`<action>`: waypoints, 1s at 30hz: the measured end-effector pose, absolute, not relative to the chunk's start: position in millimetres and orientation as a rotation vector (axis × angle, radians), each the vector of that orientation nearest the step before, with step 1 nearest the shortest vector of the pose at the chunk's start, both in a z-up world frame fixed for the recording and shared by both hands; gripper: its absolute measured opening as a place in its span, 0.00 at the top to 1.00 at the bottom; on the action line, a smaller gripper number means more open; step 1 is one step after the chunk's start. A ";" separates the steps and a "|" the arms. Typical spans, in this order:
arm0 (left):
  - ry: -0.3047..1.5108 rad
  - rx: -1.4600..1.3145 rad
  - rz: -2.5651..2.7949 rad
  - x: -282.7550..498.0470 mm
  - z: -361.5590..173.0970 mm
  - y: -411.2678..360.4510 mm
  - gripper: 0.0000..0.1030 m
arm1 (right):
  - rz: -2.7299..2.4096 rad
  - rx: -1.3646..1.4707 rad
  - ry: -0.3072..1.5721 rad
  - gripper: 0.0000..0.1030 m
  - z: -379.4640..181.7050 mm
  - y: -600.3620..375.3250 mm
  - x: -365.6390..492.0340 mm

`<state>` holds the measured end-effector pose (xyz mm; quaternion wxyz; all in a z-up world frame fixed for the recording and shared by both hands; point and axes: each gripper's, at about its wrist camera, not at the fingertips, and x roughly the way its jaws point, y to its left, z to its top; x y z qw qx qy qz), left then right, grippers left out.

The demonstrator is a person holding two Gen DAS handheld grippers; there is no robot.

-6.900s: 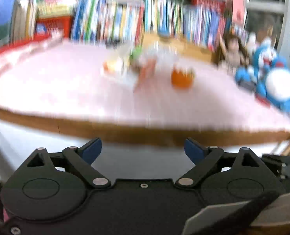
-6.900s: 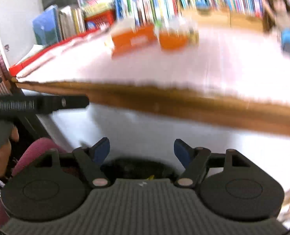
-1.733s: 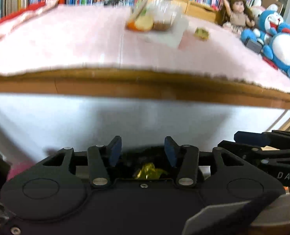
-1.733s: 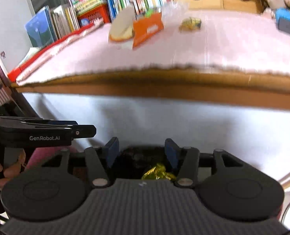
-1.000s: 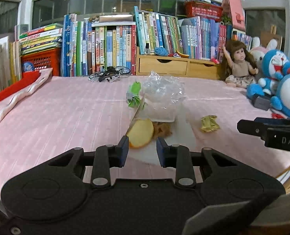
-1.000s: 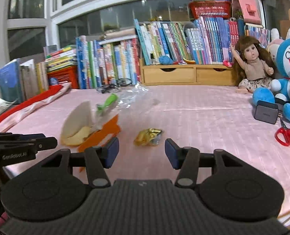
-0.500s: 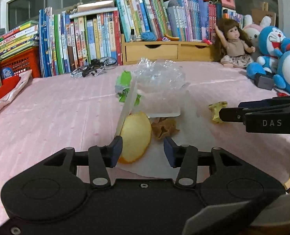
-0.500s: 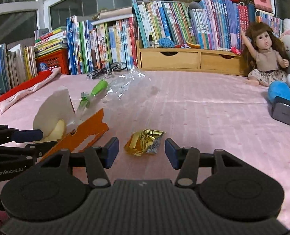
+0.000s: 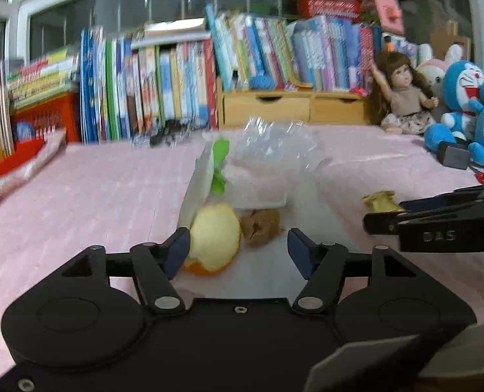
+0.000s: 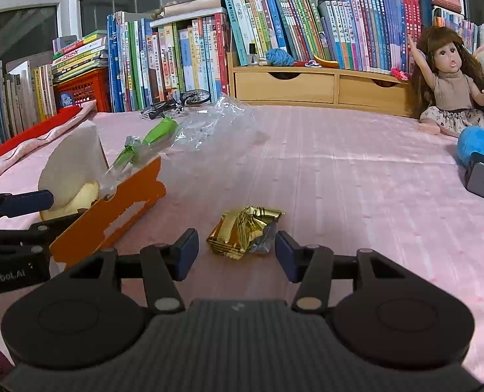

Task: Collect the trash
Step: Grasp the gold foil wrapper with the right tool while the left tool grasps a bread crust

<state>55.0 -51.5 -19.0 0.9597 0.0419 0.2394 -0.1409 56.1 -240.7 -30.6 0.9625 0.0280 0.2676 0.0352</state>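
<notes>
While my left gripper [image 9: 238, 248] spreads its jaws, the orange peel [image 9: 214, 240] lies just ahead beside its left fingertip. From the right view, my right gripper [image 10: 237, 254] stands open, the gold wrapper [image 10: 245, 232] straight ahead between its fingertips, untouched.

Fruit peel [image 9: 214, 240] lies on the table [image 10: 356, 176] w/ a crumpled scrap [image 9: 261, 227] just to its right, plastic bag [image 9: 274, 145] behind both. Foil wrapper [image 10: 245, 232] sits apart, further right. Books [image 10: 183, 58] line the back edge; doll [image 10: 447, 88] at far right.
</notes>
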 end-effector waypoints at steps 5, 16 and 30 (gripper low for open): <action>0.495 0.066 -0.223 61.0 -24.2 -42.6 0.71 | 0.076 0.040 0.537 0.35 -30.4 -238.5 55.0; 0.459 0.054 -0.243 39.6 -5.4 -41.9 0.95 | 0.088 0.040 0.482 0.66 -26.5 -238.8 41.6; 0.458 0.004 -0.309 -25.1 12.6 -29.9 0.89 | 0.139 0.047 0.427 0.66 -14.1 -236.2 -2.7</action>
